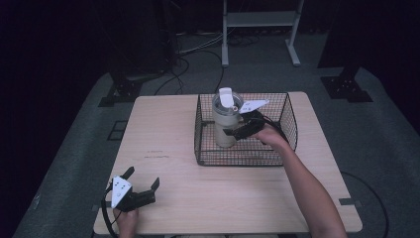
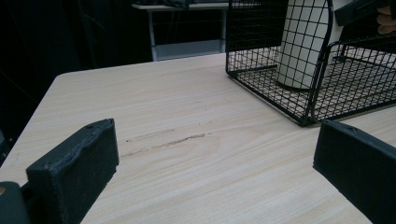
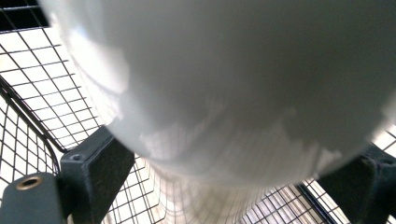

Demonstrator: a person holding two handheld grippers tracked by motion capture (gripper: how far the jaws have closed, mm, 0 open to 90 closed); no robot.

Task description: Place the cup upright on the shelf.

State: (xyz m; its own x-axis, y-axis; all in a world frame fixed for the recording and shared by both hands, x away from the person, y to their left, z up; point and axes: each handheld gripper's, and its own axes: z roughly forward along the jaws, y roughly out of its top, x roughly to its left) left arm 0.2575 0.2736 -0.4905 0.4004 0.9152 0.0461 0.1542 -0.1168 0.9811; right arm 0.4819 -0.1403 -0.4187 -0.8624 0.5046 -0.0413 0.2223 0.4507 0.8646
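A cream tumbler with a clear lid and a white flip tab stands upright inside a black wire basket at the table's back middle. My right gripper reaches into the basket from the right, its jaws closed against the tumbler's sides. In the right gripper view the tumbler bulges between both jaws of my right gripper, with the basket mesh behind. My left gripper rests near the front left edge, open and holding nothing. From my left gripper, the tumbler shows through the basket wall.
The wooden table has bare surface between the basket and the front edge. A faint scratch marks the wood ahead of the left gripper. A white metal stand and cables lie on the floor beyond the table.
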